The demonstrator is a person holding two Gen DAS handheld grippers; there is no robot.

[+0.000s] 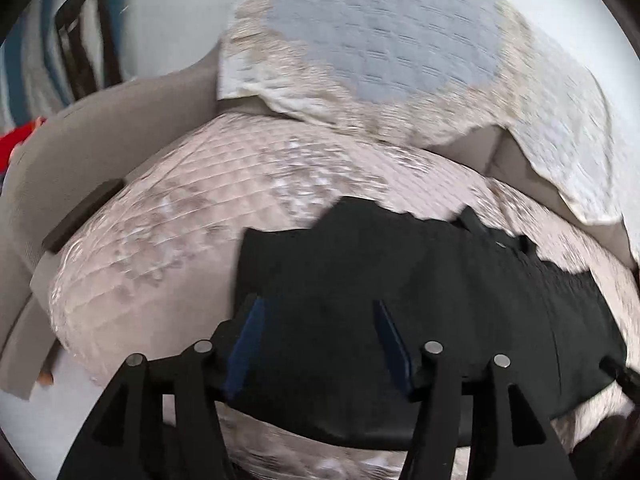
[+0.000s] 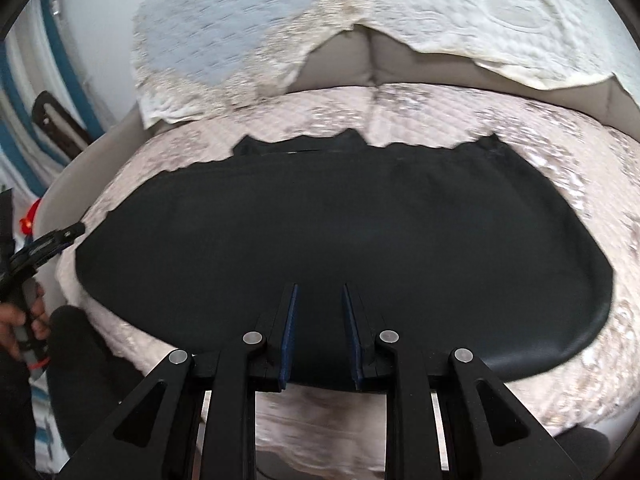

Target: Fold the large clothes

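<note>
A large black garment (image 2: 328, 232) lies spread flat on a pinkish quilted sofa seat cover (image 2: 580, 140). In the right wrist view my right gripper (image 2: 319, 290) hovers over the garment's near edge, its blue pads a narrow gap apart, and I see no cloth pinched between them. In the left wrist view the same garment (image 1: 400, 280) fills the lower middle. My left gripper (image 1: 318, 304) hangs over its left part, jaws wide apart and empty. The right wrist view also shows the left gripper (image 2: 60, 236) at the garment's left edge, held by a hand (image 2: 24, 320).
White and pale-blue quilted covers (image 1: 380, 40) with lace edging drape over the grey sofa back (image 2: 360, 60). The grey armrest (image 1: 80, 140) curves along the left. Beyond it are something red (image 1: 24, 136) and a dark frame (image 1: 84, 40) against a striped wall.
</note>
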